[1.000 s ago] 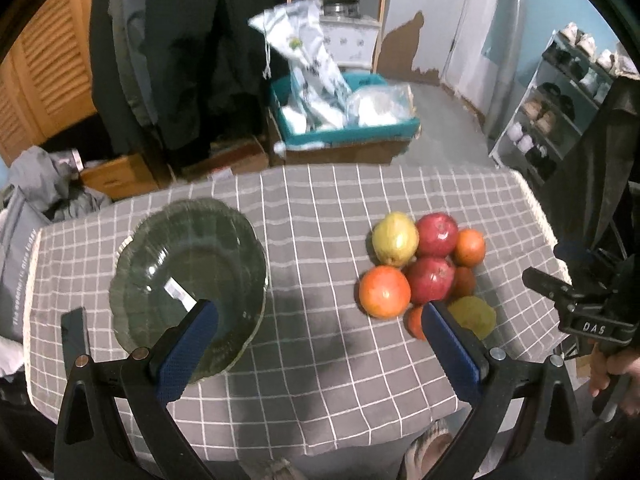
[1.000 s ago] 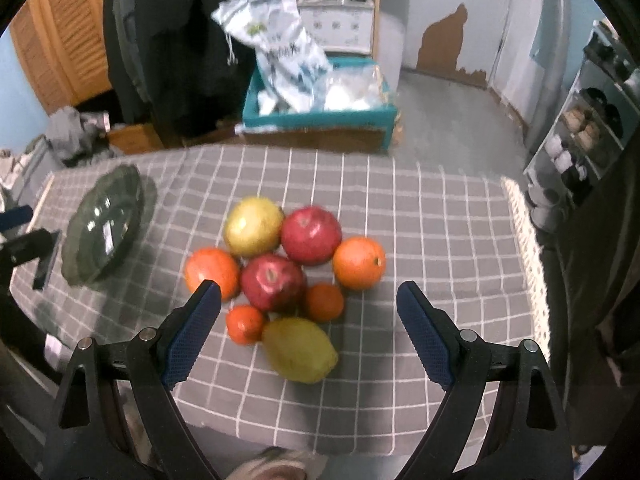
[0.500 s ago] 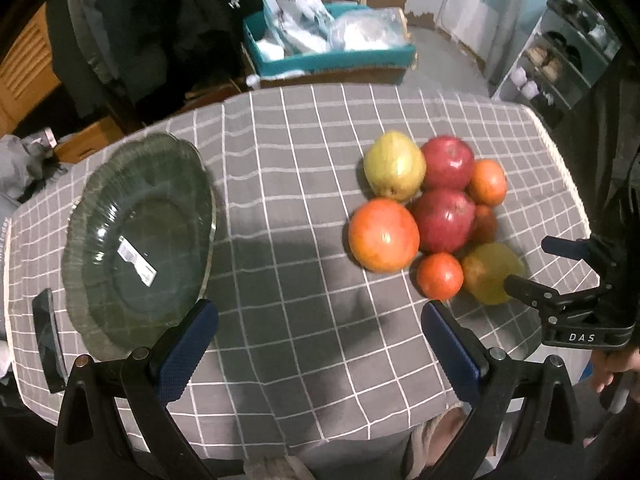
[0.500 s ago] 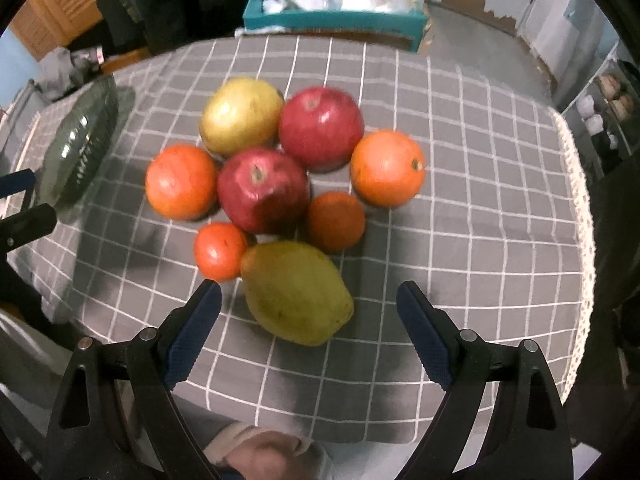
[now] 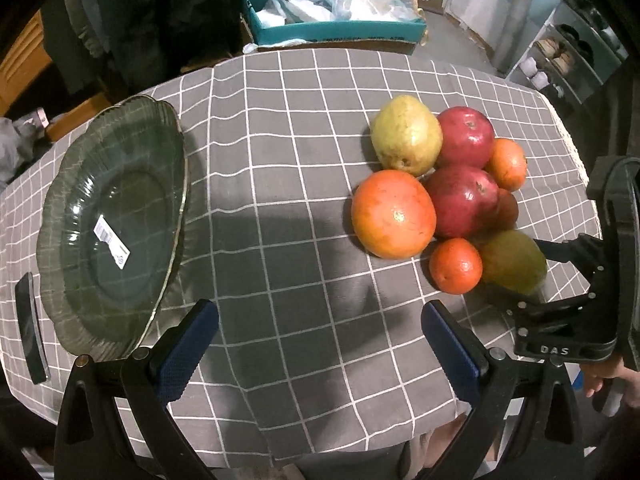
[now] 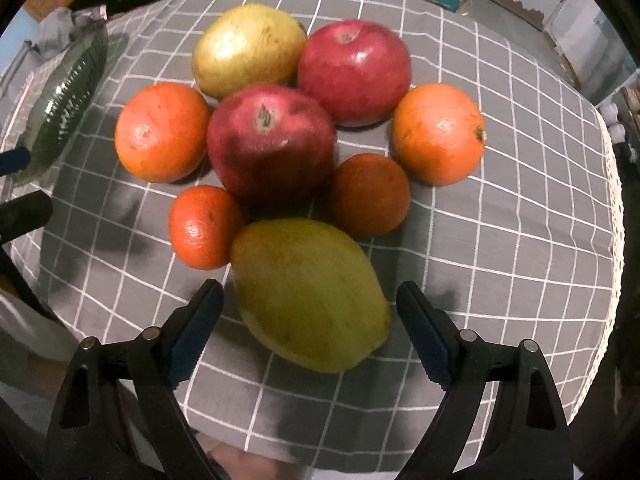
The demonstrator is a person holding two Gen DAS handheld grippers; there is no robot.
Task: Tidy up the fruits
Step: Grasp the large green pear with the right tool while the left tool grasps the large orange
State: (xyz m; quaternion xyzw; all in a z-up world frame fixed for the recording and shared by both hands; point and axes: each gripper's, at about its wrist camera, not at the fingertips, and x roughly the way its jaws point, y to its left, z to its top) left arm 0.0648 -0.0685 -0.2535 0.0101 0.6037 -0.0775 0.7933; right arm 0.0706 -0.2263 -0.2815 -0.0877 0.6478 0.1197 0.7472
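Observation:
A pile of fruit lies on the grey checked cloth (image 5: 280,208): a yellow pear (image 6: 248,50), two red apples (image 6: 354,70) (image 6: 270,140), several oranges and mandarins (image 6: 160,136), and a yellow-green mango (image 6: 304,272) nearest me. My right gripper (image 6: 309,296) points down over the mango. Its jaws are closing with the mango between them, and the pads stand clear of its sides. My left gripper (image 5: 318,312) hangs open over bare cloth between the empty green glass plate (image 5: 80,184) and the fruit (image 5: 394,214).
A dark flat phone-like object (image 5: 28,332) lies left of the plate. Beyond the table's far edge stands a teal box (image 5: 332,32) with plastic bags. The cloth's fringed edge (image 6: 612,184) runs down the right side. A shoe rack (image 5: 560,56) stands at the far right.
Both grippers have come down toward the table and tilted downward, so plate and fruit look much larger. The right gripper's fingers now straddle the yellow-green mango.

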